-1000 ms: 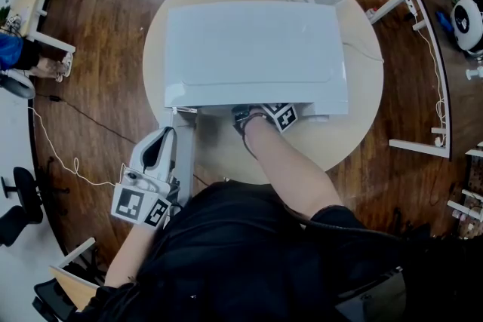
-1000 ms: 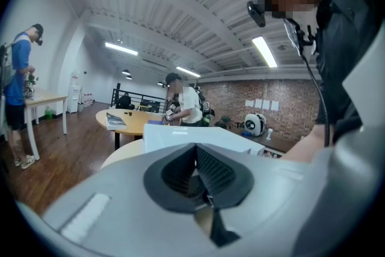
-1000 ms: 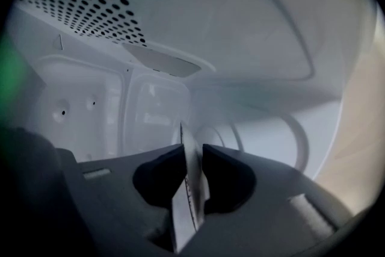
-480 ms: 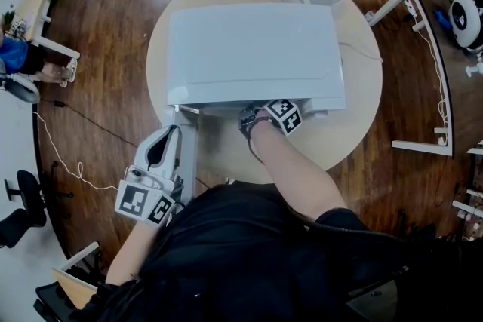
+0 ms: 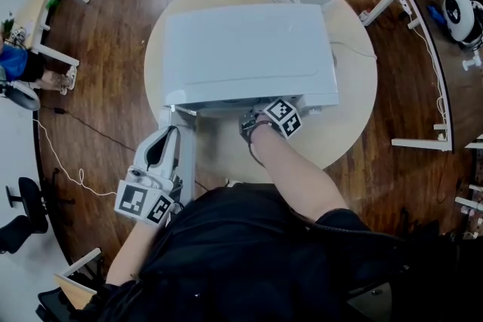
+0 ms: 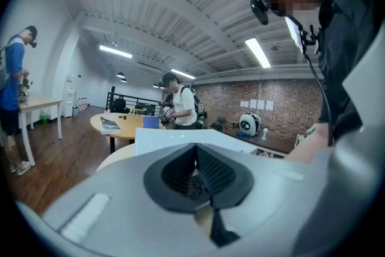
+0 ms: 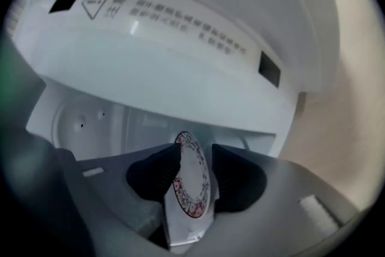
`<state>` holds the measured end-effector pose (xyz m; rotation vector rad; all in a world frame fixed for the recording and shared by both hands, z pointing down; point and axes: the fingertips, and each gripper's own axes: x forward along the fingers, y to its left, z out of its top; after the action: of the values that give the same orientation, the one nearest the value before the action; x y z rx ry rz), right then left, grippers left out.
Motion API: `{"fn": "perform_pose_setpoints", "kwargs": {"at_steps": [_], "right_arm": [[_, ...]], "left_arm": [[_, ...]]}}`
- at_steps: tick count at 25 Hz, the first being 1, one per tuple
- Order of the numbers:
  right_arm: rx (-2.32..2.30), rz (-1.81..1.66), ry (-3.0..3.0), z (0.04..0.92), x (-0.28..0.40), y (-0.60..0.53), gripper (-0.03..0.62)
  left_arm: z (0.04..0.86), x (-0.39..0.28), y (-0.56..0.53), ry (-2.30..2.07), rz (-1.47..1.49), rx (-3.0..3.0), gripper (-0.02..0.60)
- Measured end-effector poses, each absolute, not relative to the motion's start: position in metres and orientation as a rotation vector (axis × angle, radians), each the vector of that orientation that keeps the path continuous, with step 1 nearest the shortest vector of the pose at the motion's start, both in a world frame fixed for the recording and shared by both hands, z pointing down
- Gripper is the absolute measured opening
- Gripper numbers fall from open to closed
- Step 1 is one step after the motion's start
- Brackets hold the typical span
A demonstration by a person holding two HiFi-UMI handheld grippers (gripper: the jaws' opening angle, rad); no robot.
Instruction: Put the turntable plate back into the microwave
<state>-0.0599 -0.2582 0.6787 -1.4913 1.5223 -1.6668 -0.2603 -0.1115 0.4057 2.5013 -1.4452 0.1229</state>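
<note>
**While loose between parted jaws, not yet home**

Finds the plate (image 7: 191,186) upright on its rim between the jaws of the right gripper (image 7: 195,155); shows those jaws apart, clamping nothing, with the plate tilted toward one pad; faces the open mouth of the microwave (image 5: 249,49), just ahead on the table (image 5: 347,109). Looks stiff, glazed and slick; probably breakable if dropped; seems light enough for one gripper, though apt to tip or roll while loose. Calls for a hold at the rim, pads squeezing both faces near the edge; then for a gentle lay-down, flat on the floor inside. Has the left gripper (image 6: 197,177) with jaws pressed together, nothing between them, just beside the open door (image 5: 186,154).
</note>
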Motion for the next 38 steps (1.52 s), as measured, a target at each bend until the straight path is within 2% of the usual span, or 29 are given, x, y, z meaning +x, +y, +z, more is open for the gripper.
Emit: {"fn": "perform_pose_setpoints", "kwargs": {"at_steps": [22,38], "right_arm": [[-1.485,-1.683,1.695,0.664,-0.064,-0.228,0.156],[-1.431,-1.554,2.062,0.599,-0.035,-0.168,0.156]], "left_arm": [[0.408,-0.239,-0.118,-1.394,0.084,2.531,0.005],[0.42,-0.166,-0.129,-1.17,-0.089,2.616,0.005]]}}
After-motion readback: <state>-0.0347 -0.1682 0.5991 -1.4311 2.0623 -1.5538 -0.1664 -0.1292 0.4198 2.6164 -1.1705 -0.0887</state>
